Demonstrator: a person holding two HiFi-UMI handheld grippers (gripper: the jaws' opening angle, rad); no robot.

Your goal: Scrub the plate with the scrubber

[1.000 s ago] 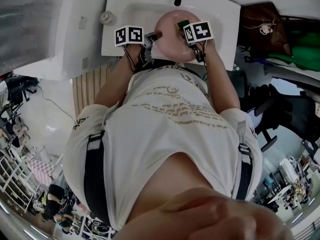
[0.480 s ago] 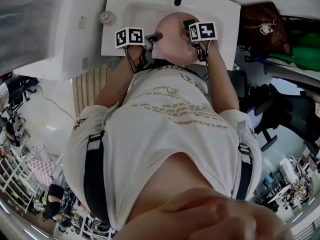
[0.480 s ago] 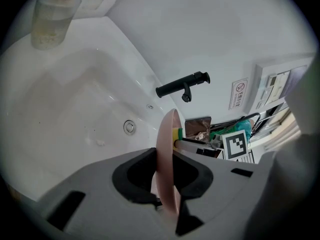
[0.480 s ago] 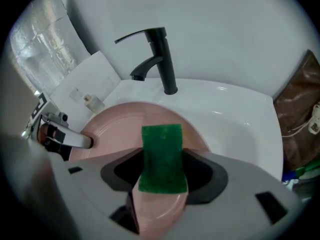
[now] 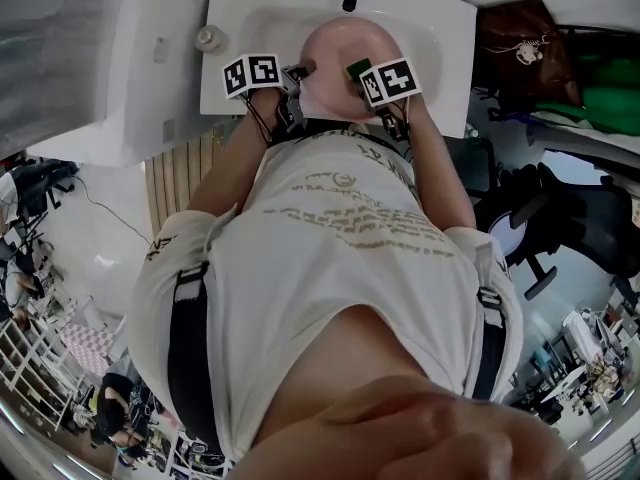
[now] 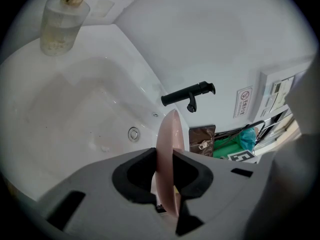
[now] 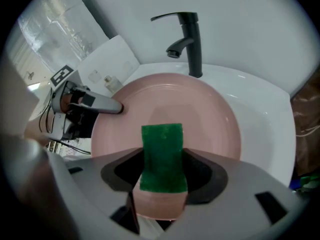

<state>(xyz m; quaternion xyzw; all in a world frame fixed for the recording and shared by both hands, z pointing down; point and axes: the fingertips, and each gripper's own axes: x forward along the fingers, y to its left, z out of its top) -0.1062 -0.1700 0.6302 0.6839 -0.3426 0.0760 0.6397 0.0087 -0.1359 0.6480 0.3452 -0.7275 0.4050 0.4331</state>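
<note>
1. The left gripper (image 6: 166, 179) has its jaws closed narrowly on the rim of the pink plate (image 7: 200, 109), which it holds tilted on edge over the white sink (image 7: 265, 119).
2. The plate's face is turned toward the right gripper (image 7: 162, 171), just in front of the black faucet (image 7: 189, 39).
3. The right gripper's jaws clamp the green scrubber (image 7: 161, 154). Its long axis runs forward along the jaws, and its far end points at the plate's middle.
</note>
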